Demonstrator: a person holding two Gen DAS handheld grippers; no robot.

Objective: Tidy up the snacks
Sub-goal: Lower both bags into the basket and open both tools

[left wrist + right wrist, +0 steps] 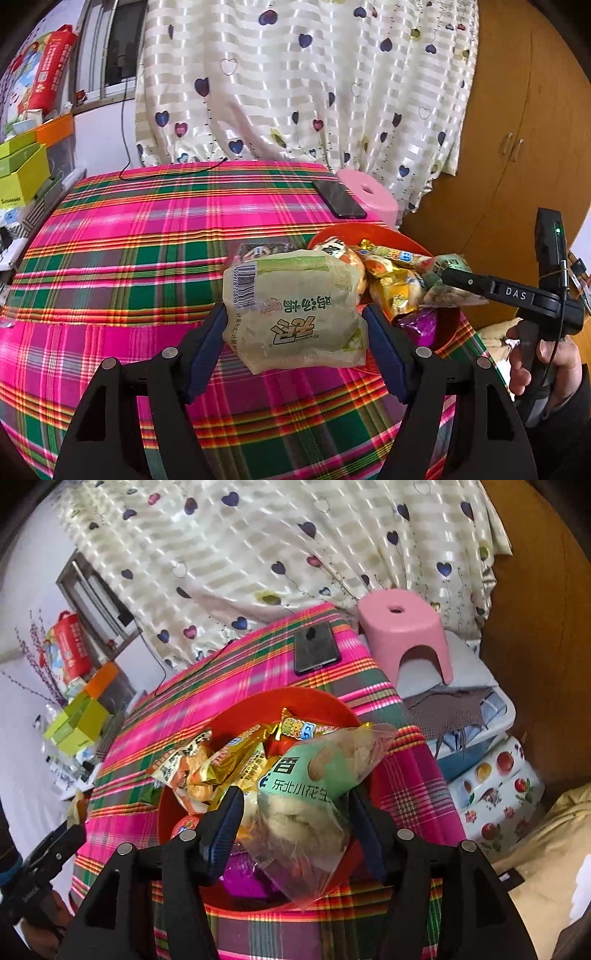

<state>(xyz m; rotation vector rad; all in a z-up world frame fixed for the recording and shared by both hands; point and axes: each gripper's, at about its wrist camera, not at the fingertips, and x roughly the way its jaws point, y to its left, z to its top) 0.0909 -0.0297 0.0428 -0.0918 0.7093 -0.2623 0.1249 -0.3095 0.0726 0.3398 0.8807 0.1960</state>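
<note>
My left gripper (295, 328) is shut on a pale green snack packet (295, 310) with a barcode and holds it above the plaid tablecloth (129, 258), just left of the red bowl (369, 232). The red bowl (295, 701) holds several snack packets, gold (236, 757), orange-white and purple (243, 878). My right gripper (295, 827) is shut on a mint-green peanut bag (310, 794) and holds it over the bowl. The right gripper also shows in the left wrist view (447, 277), at the bowl's right side.
A black phone (340, 199) lies on the cloth behind the bowl. A pink stool (402, 627) stands past the table's far right corner. Green and orange boxes (22, 166) crowd the left. A curtain (295, 81) hangs behind. Fruit-patterned tubs (495, 786) sit at the right.
</note>
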